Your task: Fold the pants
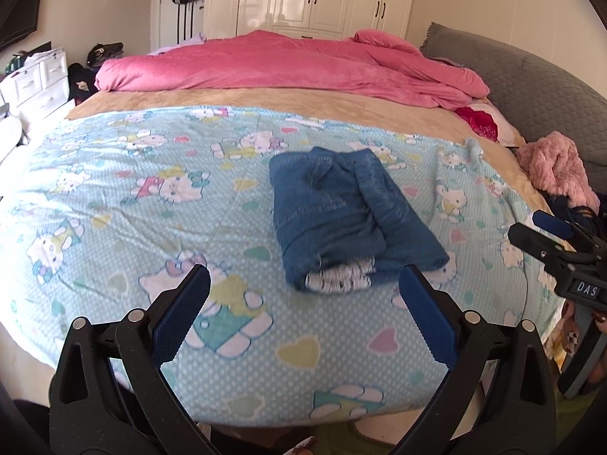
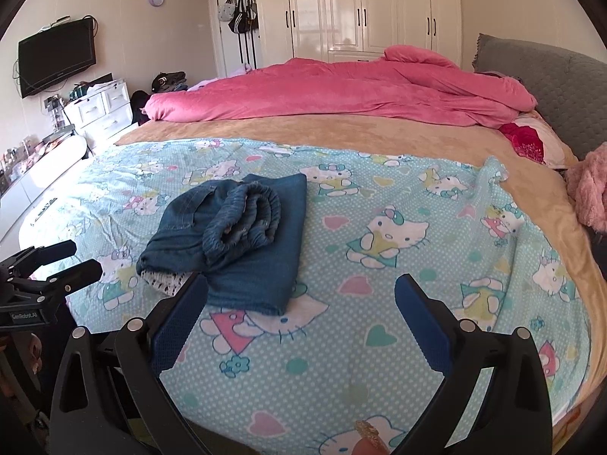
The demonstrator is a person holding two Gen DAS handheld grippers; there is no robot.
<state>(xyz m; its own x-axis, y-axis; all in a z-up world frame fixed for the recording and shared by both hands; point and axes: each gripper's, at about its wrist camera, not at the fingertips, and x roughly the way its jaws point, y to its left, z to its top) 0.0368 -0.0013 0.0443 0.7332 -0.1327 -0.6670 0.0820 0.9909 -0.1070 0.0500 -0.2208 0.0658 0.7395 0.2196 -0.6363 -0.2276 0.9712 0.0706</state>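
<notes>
A pair of blue denim pants [image 1: 341,212] lies folded into a compact bundle on the light blue cartoon-cat sheet [image 1: 132,227], with white patterned lining showing at its near end. It also shows in the right wrist view [image 2: 242,242], left of centre. My left gripper [image 1: 303,284] is open and empty, held just short of the bundle's near end. My right gripper [image 2: 299,292] is open and empty, to the right of the bundle; its left fingertip [image 2: 189,292] overlaps the bundle's near corner in view. Each gripper shows at the edge of the other's view [image 1: 546,239] [image 2: 57,265].
A pink duvet [image 1: 284,64] is heaped across the far side of the bed on a tan blanket [image 1: 265,96]. A grey headboard [image 1: 531,76] and a pink fuzzy garment [image 1: 557,167] are at right. White drawers [image 2: 98,110], a TV [image 2: 57,57] and wardrobes [image 2: 360,7] line the walls.
</notes>
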